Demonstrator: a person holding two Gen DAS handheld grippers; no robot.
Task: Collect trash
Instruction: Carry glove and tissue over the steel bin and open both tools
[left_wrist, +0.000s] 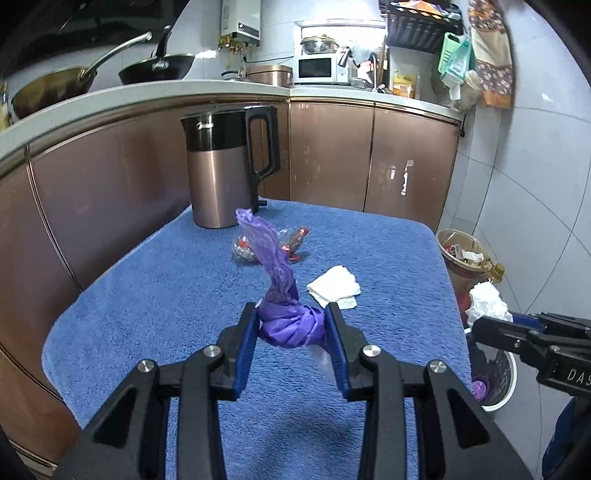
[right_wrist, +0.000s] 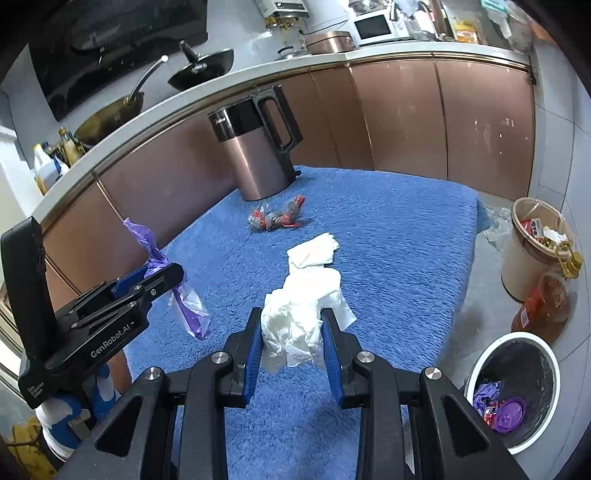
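My left gripper (left_wrist: 291, 325) is shut on a crumpled purple plastic bag (left_wrist: 280, 284), held above the blue towel (left_wrist: 184, 295); one twisted end of the bag sticks up. In the right wrist view that left gripper (right_wrist: 162, 275) shows at the left with the purple bag (right_wrist: 184, 302) dangling from it. My right gripper (right_wrist: 291, 336) is shut on a wad of white tissue (right_wrist: 295, 325). On the towel (right_wrist: 388, 240) lie a second white tissue (right_wrist: 312, 253) and a clear wrapper with red print (right_wrist: 277, 218). A white-rimmed bin (right_wrist: 517, 391) with purple scraps stands on the floor at the lower right.
A copper kettle (right_wrist: 258, 147) with a black handle stands at the towel's far edge. On the floor to the right are a beige bucket (right_wrist: 532, 243) full of rubbish and an amber bottle (right_wrist: 543, 306). Copper cabinets (left_wrist: 332, 147) and a counter with pans run behind.
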